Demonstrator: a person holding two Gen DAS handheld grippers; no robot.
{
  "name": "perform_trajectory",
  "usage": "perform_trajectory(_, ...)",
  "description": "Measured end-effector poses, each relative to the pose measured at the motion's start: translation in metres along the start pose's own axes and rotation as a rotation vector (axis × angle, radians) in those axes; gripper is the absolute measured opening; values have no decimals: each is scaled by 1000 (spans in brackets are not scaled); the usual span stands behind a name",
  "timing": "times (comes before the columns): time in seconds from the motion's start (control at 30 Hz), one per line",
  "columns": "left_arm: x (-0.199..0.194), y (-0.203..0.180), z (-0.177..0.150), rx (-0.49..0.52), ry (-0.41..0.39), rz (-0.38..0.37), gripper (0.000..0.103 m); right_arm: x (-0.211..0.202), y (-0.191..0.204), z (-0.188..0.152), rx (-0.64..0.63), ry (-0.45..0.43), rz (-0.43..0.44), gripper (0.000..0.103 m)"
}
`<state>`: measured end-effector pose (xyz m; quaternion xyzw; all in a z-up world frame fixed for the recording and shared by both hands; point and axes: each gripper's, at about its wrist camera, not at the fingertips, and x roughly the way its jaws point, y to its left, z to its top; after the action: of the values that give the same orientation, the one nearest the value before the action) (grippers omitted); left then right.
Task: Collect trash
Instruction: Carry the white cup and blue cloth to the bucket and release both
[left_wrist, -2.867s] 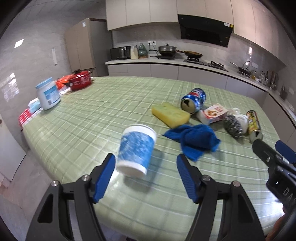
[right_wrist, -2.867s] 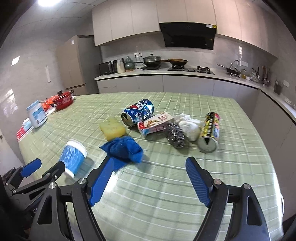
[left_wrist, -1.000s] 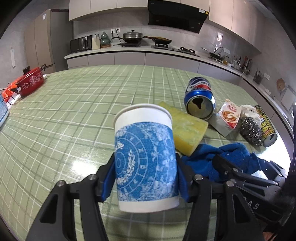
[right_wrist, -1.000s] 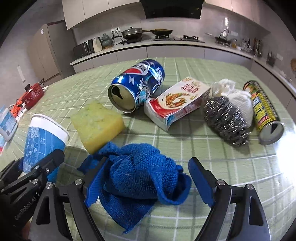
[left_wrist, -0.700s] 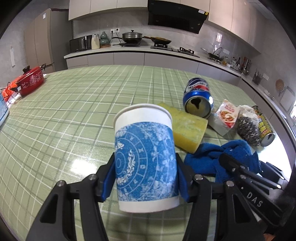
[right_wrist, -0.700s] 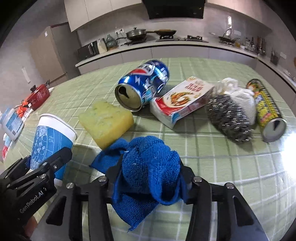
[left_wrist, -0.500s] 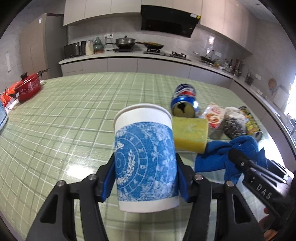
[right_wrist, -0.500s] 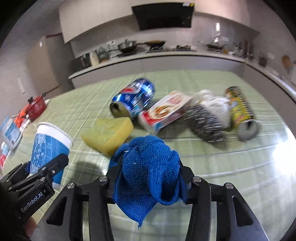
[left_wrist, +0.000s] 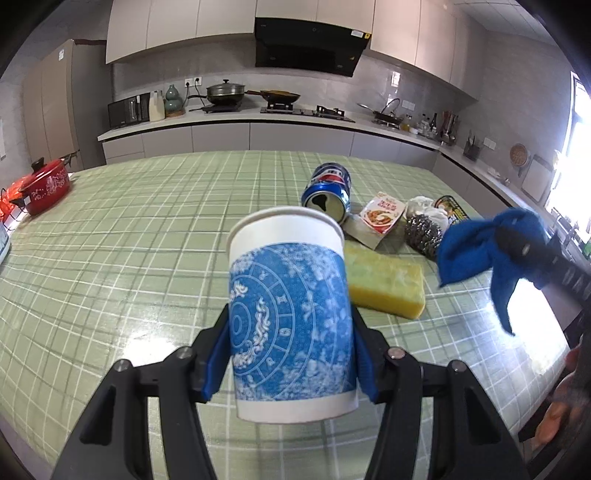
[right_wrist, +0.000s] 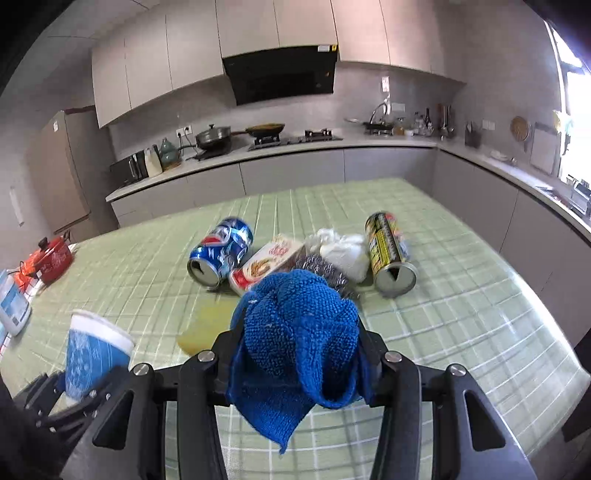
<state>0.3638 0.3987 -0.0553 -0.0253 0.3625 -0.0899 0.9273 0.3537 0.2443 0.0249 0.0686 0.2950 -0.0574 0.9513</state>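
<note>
My left gripper (left_wrist: 290, 365) is shut on a blue-and-white paper cup (left_wrist: 290, 317) and holds it upright above the green checked table (left_wrist: 129, 240). My right gripper (right_wrist: 295, 362) is shut on a blue cloth (right_wrist: 295, 339), lifted off the table; the cloth (left_wrist: 484, 247) also hangs at the right of the left wrist view. The cup (right_wrist: 92, 354) shows at lower left in the right wrist view. On the table lie a blue soda can (right_wrist: 221, 251), a snack box (right_wrist: 266, 262), a steel scourer (left_wrist: 423, 230), a white wad (right_wrist: 343, 247) and a yellow-black can (right_wrist: 389, 247).
A yellow sponge (left_wrist: 384, 280) lies between cup and cloth. A red pot (left_wrist: 44, 184) and a white jar (right_wrist: 11, 302) stand at the table's far left. Kitchen counters (right_wrist: 295, 158) run along the back and right walls.
The left gripper closed on the cup and raised it. The right gripper closed on the blue cloth and lifted it off the table, up and to the right.
</note>
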Motion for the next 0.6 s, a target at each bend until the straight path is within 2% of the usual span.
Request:
perform_trajectory(0.1,-3,-1,2,-2,-5,-5,58,-6,7,9,-44,-31,-36,50)
perform_trajectory(0.37,-6,-17,9,-8,-14,-21,58,-14,-15,6,-27,-1,-71,50)
perform_trajectory(0.6,-17,-81,8,27,-46,-44,58,-29,-70,-5,-15,11,-82,50)
